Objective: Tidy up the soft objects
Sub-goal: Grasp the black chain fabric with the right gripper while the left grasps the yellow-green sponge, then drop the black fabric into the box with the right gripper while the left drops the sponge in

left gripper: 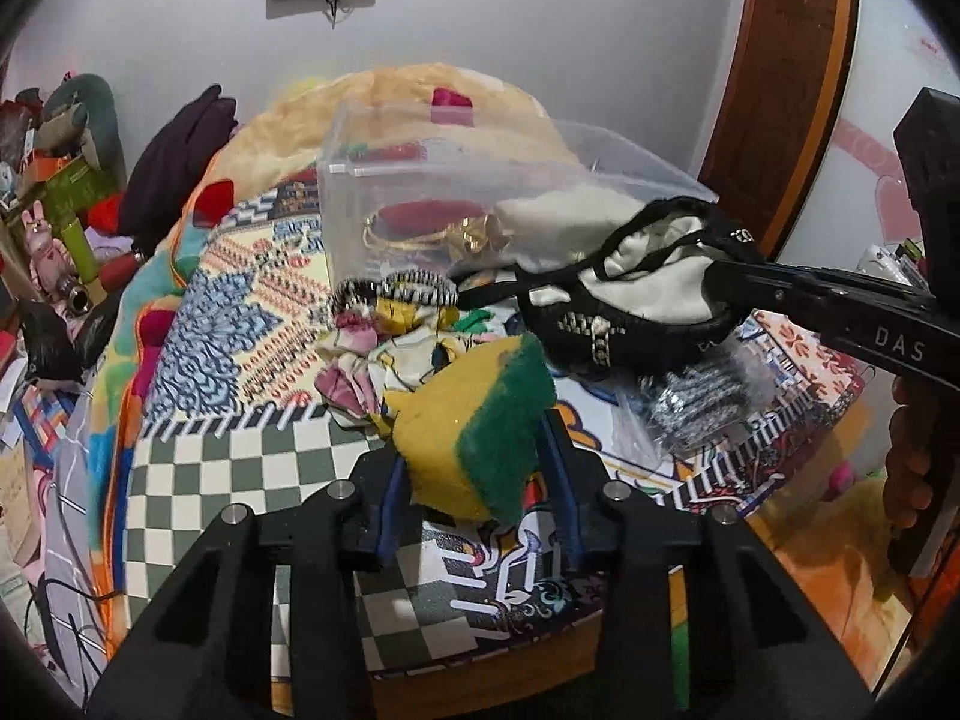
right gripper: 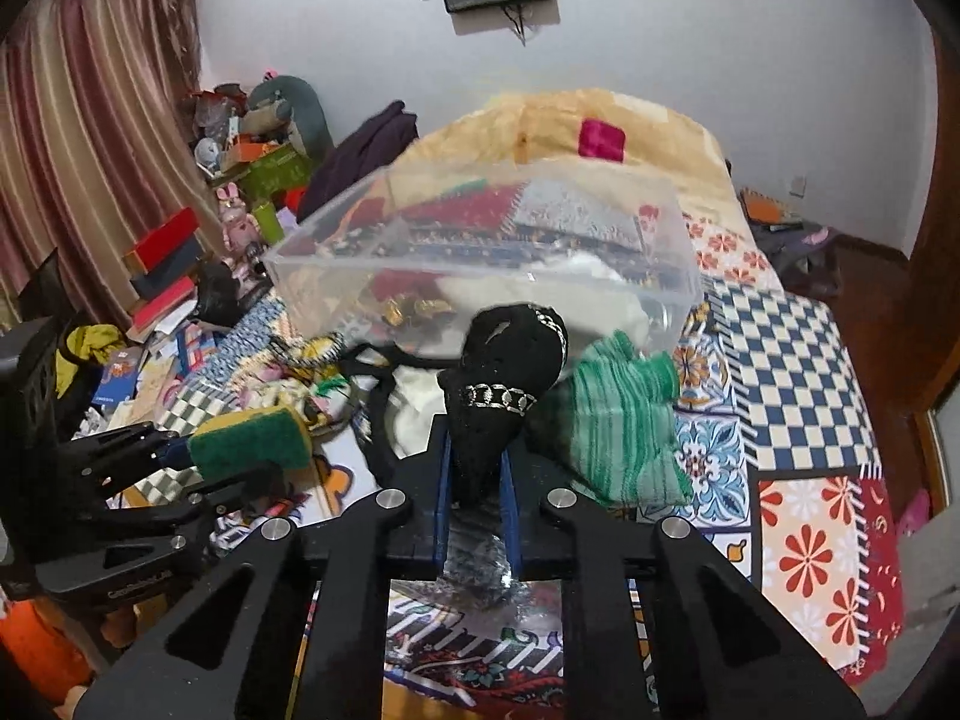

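Observation:
My left gripper (left gripper: 474, 450) is shut on a yellow sponge with a green scrub side (left gripper: 474, 426), held above the patterned bedspread; it also shows in the right wrist view (right gripper: 249, 435). My right gripper (right gripper: 477, 456) is shut on a black cap with a silver chain trim (right gripper: 504, 372); in the left wrist view the cap (left gripper: 618, 306) hangs from the right gripper's fingers (left gripper: 798, 294), white lining showing. A clear plastic bin (right gripper: 480, 264) with soft items inside stands just beyond both grippers (left gripper: 420, 198).
A green striped cloth (right gripper: 618, 420) lies right of the cap. A floral cloth (left gripper: 372, 360), a zebra hair clip (left gripper: 390, 291) and a shiny silver packet (left gripper: 702, 396) lie on the bed. Cluttered shelves and boxes stand at the left (right gripper: 174, 264). A wooden door (left gripper: 780, 90) is at the right.

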The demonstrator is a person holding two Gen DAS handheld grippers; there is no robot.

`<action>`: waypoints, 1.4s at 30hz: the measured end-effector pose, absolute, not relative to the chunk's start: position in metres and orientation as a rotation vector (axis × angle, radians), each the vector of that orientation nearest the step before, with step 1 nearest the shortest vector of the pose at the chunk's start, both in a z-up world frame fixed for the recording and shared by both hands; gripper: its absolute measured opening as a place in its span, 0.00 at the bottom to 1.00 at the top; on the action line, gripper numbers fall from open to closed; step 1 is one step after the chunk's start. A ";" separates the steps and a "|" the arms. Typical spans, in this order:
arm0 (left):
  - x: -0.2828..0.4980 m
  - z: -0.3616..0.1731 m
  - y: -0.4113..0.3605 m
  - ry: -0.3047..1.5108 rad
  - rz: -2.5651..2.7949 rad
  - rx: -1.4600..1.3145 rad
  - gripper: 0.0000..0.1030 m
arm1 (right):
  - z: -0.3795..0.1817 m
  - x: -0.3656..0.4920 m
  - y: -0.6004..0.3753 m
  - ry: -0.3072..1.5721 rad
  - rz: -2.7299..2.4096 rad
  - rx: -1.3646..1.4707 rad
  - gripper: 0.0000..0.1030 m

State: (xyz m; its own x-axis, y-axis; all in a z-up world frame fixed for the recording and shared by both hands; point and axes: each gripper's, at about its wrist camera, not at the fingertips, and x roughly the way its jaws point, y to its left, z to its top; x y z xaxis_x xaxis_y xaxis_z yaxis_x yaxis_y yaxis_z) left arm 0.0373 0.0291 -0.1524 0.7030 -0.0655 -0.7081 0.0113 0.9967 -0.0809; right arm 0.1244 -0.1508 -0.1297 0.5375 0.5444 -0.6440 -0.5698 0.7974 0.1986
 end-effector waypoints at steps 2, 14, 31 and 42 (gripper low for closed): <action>0.034 -0.146 0.029 0.764 -0.041 -0.070 0.38 | -0.122 0.120 -0.152 0.725 0.669 -0.038 0.11; 0.035 -0.090 0.040 0.604 -0.009 -0.064 0.37 | -0.077 0.114 -0.155 0.582 0.697 -0.004 0.11; 0.101 -0.051 0.056 0.529 0.050 -0.061 0.37 | -0.030 0.154 -0.135 0.432 0.676 0.005 0.11; 0.164 -0.084 0.059 0.666 0.091 -0.010 0.37 | -0.068 0.198 -0.113 0.598 0.719 -0.017 0.11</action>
State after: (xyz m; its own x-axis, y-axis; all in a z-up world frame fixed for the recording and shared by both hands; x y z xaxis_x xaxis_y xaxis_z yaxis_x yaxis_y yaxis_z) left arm 0.1636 0.0592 -0.0836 0.7823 0.0814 -0.6176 -0.0881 0.9959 0.0197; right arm 0.1976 -0.1133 -0.0679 0.5938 0.6142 -0.5198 -0.6235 0.7596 0.1852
